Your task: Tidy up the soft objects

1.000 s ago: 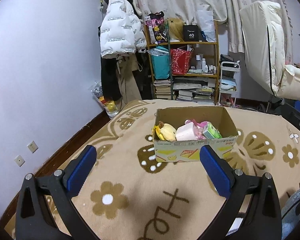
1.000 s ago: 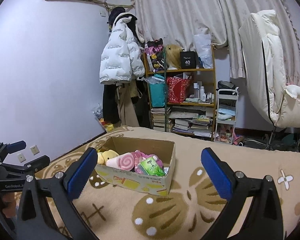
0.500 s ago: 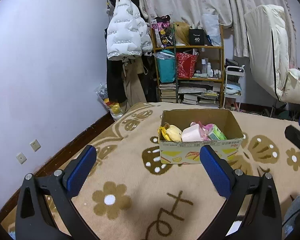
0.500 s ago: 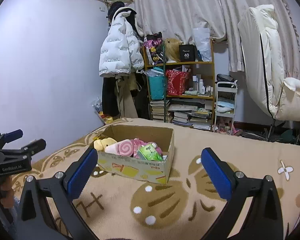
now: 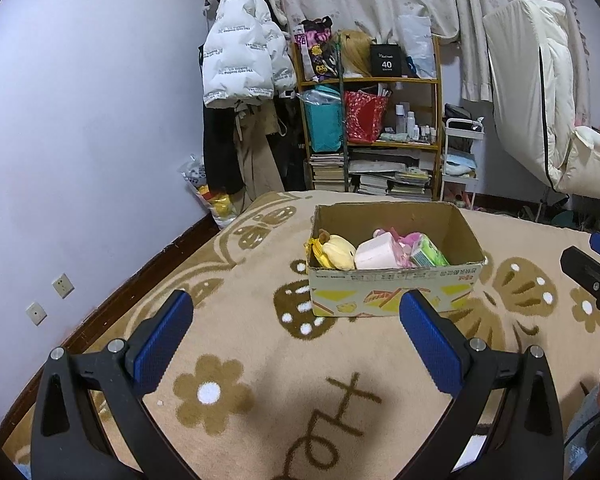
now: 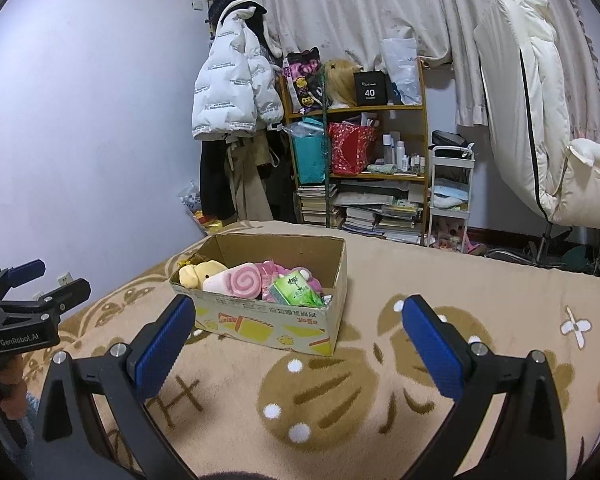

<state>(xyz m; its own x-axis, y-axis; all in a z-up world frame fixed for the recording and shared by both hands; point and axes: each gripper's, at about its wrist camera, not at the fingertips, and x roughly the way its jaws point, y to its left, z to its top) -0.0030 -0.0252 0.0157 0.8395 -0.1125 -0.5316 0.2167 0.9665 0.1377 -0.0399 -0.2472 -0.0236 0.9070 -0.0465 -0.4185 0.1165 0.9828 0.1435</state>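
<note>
Both sets of jaws spread wide, holding nothing. Left gripper (image 5: pixel 296 328) and right gripper (image 6: pixel 296 332) hover over the blanket (image 5: pixel 260 360), short of the cardboard box (image 5: pixel 392 292); each gripper shows at the edge of the other's view.

Blanket: beige fleece, brown flower and mushroom pattern, soft surface, looks like a bed. Box is open-topped corrugated cardboard with thin walls and a printed front. It sits flat on the blanket, just ahead of the jaws.

Soft objects all inside the box, packed toward the front wall: yellow plush (image 6: pixel 204 272) at the left end, pink swirl roll plush (image 6: pixel 240 284) next to it, pink fuzzy toy (image 6: pixel 276 270) behind, green tissue pack (image 6: pixel 296 290) towards the right. None visible loose on the blanket, so the task looks near done or about to reverse.

Risks:
- The box is light on a yielding blanket, so a jaw catching the rim would likely tip or slide it.
- Plush compresses, so a shallow pinch may slip off.
- The tissue pack wrapper looks slick and may squirt out of the jaws.
- Items are crowded, so grabbing one may drag its neighbour out.
- The two grippers are near each other and could collide if both reach for the box.

Far: a bookshelf (image 6: pixel 360 168), a white puffer jacket (image 6: pixel 232 92), curtains.
</note>
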